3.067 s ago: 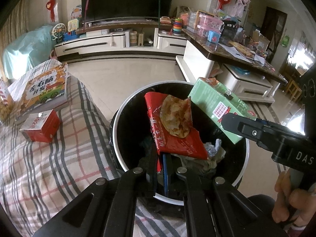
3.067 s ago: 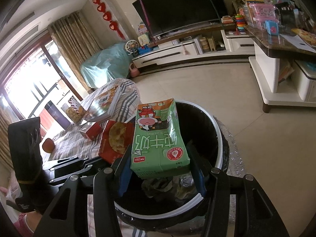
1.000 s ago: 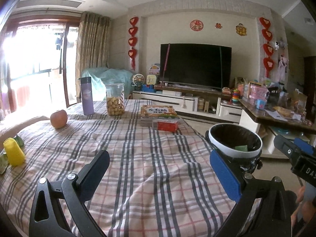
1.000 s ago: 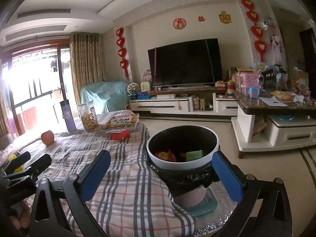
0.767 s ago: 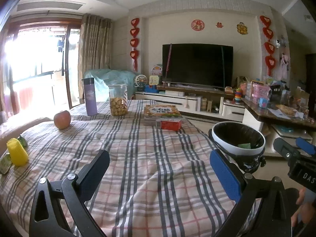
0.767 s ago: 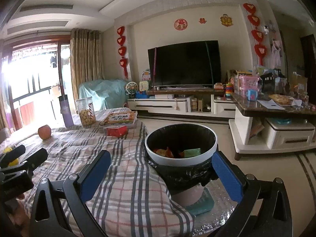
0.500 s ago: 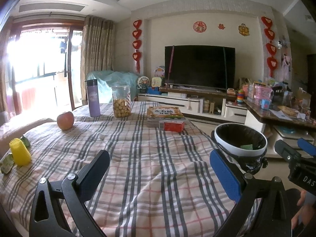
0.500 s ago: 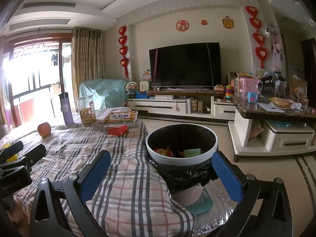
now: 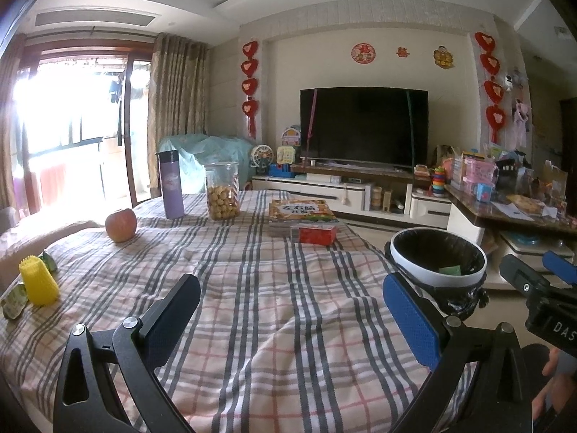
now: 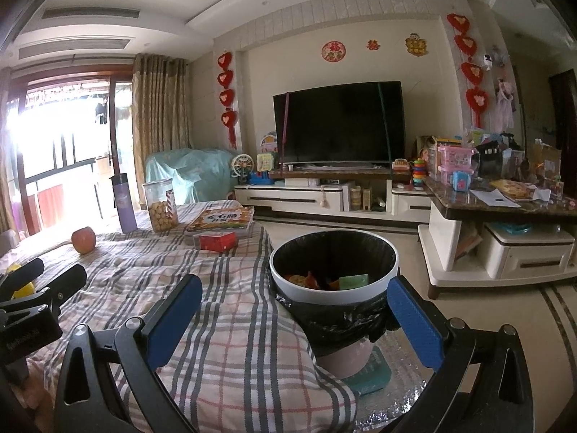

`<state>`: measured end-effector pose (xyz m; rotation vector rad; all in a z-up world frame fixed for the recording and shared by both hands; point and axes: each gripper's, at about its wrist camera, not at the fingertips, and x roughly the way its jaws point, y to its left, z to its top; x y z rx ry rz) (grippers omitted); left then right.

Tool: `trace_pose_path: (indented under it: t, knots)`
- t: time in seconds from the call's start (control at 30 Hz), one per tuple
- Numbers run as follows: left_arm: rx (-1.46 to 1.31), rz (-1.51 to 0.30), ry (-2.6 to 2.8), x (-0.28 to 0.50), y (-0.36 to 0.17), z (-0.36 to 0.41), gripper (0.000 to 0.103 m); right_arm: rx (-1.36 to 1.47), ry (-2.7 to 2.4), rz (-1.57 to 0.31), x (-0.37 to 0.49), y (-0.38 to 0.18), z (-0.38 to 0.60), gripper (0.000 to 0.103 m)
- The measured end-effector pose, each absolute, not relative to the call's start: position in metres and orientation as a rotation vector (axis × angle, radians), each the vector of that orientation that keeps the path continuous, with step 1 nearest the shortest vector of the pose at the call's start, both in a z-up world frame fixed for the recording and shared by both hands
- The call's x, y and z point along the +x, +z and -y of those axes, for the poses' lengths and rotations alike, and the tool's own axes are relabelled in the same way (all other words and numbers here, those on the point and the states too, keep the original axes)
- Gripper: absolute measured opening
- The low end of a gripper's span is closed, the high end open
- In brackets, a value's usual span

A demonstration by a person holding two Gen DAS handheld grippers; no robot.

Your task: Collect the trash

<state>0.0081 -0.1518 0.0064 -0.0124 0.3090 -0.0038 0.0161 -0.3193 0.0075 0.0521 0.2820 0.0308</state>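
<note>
A white-rimmed trash bin (image 10: 333, 297) with a black liner stands at the table's right edge; it also shows in the left wrist view (image 9: 438, 279). Inside it lie a green carton (image 10: 353, 281) and a red snack wrapper (image 10: 306, 279). My left gripper (image 9: 292, 312) is open and empty above the plaid tablecloth (image 9: 252, 288). My right gripper (image 10: 294, 312) is open and empty, held back from the bin, which sits between its blue pads. The left gripper's body shows in the right wrist view (image 10: 32, 299).
On the table: an apple (image 9: 120, 224), a purple bottle (image 9: 170, 184), a snack jar (image 9: 221, 195), a book (image 9: 301, 211), a red box (image 9: 313, 234), a yellow object (image 9: 38, 285) and small green packets (image 9: 14, 301). A TV stand (image 10: 324, 196) and a cluttered side counter (image 10: 505, 213) stand beyond.
Three seconds ago both grippers held the red wrapper and green carton over the bin. Both items now lie in the bin, and both grippers are open and pulled back, almost still.
</note>
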Motion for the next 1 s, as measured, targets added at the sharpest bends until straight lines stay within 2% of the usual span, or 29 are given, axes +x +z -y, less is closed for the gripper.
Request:
trace_pose_path:
  t: [1.0]
  knots:
    - [-0.011,-0.312,-0.015,0.0095,0.0042,0.1500,0.102,0.051,0.037,-0.282,0.0159,0.0082,0.3167,0.103]
